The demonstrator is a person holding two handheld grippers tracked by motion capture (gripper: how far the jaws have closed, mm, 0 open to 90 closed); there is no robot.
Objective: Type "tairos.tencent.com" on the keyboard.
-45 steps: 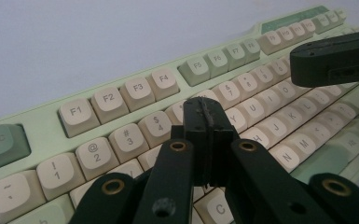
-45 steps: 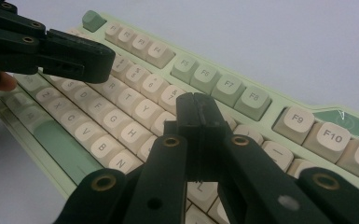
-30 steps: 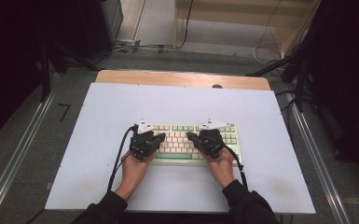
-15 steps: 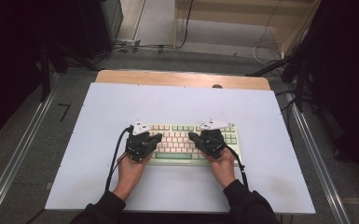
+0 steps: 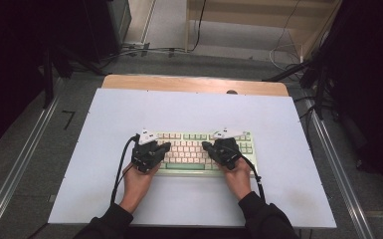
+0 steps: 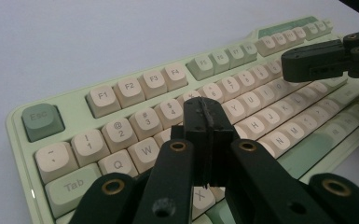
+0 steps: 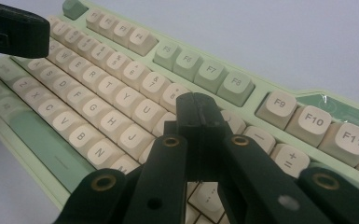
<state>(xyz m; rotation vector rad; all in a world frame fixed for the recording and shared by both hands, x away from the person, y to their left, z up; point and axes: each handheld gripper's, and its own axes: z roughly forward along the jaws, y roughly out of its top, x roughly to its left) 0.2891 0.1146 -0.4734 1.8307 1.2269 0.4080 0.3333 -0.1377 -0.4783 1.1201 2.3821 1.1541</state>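
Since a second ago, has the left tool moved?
Yes. The left tool has slid slightly left over the keyboard, toward its left end.

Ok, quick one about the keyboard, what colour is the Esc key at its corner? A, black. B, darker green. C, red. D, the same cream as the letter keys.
B: in the left gripper view the Esc key is a darker green cap, unlike the cream letter keys on the keyboard beside it.
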